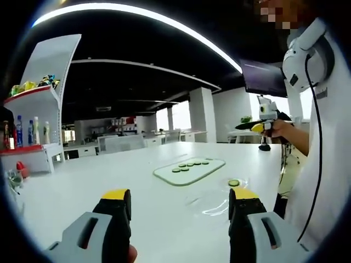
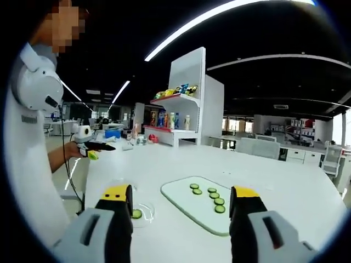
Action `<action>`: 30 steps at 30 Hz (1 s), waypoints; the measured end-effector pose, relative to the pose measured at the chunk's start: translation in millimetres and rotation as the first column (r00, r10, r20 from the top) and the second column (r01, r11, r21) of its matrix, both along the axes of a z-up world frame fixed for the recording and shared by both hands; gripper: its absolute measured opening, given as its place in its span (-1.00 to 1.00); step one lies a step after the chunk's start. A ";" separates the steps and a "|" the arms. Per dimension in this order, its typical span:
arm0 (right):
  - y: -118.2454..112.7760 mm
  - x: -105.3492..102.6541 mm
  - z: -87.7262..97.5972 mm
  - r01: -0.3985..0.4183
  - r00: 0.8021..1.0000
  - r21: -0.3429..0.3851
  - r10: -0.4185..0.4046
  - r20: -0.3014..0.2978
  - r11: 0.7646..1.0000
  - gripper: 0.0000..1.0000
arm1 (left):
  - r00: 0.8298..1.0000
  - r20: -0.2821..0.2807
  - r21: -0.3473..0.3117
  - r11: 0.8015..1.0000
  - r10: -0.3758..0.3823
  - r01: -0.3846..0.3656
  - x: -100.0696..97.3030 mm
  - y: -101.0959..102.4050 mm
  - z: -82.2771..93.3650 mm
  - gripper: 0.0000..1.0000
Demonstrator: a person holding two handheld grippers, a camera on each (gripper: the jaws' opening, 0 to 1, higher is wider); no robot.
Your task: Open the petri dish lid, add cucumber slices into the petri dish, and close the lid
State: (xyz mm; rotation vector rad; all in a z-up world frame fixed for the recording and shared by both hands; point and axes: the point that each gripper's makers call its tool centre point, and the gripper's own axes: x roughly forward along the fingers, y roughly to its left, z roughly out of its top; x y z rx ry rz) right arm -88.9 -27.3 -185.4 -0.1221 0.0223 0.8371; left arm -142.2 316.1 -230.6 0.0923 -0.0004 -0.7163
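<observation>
A pale green cutting board (image 1: 164, 175) (image 2: 186, 209) lies on the white table (image 1: 82, 186) with several cucumber slices (image 1: 189, 164) (image 2: 214, 195) on it. Beside the board sits a clear petri dish (image 1: 241, 179) (image 2: 146, 210) holding one cucumber slice (image 1: 234, 182) (image 2: 137, 213). A second clear round piece (image 1: 211, 205), seemingly the lid, lies next to it. My left gripper (image 1: 178, 203) is open above the table, short of the dish, and also appears as the left gripper (image 2: 92, 154) in a hand. My right gripper (image 2: 181, 203) is open, its jaws either side of the board, and appears as the right gripper (image 1: 256, 127) raised at the far edge.
A person in white (image 1: 329, 164) (image 2: 33, 175) stands at the table's edge next to the dish. A white shelf unit with bottles and snacks (image 1: 33, 137) (image 2: 178, 118) stands beyond the table. Desks and chairs (image 2: 274, 148) fill the background.
</observation>
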 end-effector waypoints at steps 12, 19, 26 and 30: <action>52.9 -4.1 -9.3 -0.161 0.987 -0.068 0.159 -0.024 0.985 0.47 | 0.992 -0.052 0.095 0.988 -0.119 0.123 0.9 -21.2 -15.9 0.48; 79.0 -5.3 -18.3 -0.230 0.973 -0.085 0.226 -0.054 0.970 0.47 | 0.986 -0.068 0.107 0.982 -0.152 0.158 4.6 -23.8 -19.2 0.49; 103.4 -8.9 -30.0 -0.289 0.956 -0.105 0.281 -0.085 0.952 0.48 | 0.969 -0.101 0.110 0.966 -0.224 0.235 5.5 -34.2 -25.8 0.50; 115.2 -10.4 -36.5 -0.316 0.947 -0.120 0.305 -0.101 0.941 0.48 | 0.959 -0.122 0.121 0.955 -0.255 0.269 7.7 -38.5 -31.6 0.50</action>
